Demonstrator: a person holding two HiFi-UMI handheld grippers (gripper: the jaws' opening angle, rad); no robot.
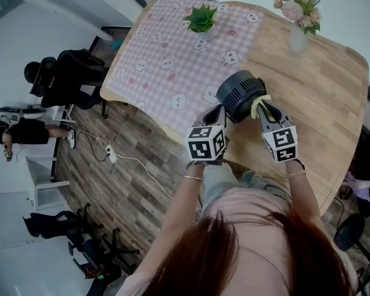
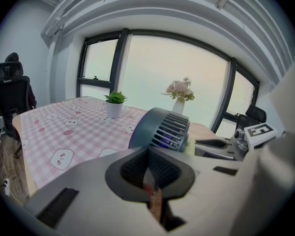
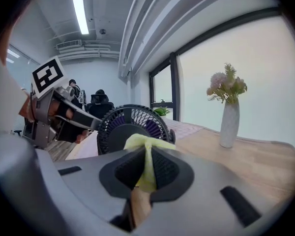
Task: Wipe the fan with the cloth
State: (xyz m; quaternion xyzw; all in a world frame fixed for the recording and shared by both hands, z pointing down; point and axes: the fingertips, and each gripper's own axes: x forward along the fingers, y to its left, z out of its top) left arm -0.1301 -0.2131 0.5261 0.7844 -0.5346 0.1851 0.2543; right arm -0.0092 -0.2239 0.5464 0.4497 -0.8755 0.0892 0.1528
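While the wooden counter carries the dark fan near my edge, my left hand-held gripper waits beside it, jaws closed on nothing, and my right hand-held gripper pinches the yellow cloth at its grille.

in the head view, the lower part of the fan is being covered by the left gripper and the right gripper, so its footing on the table is not being shown. most of the cloth is being hidden between the right gripper's jaws, only a yellow fold being left visible. in the left gripper view, the fan's underside is being masked by that gripper's own body. in the right gripper view, the figures far behind are being rendered too small to make out.
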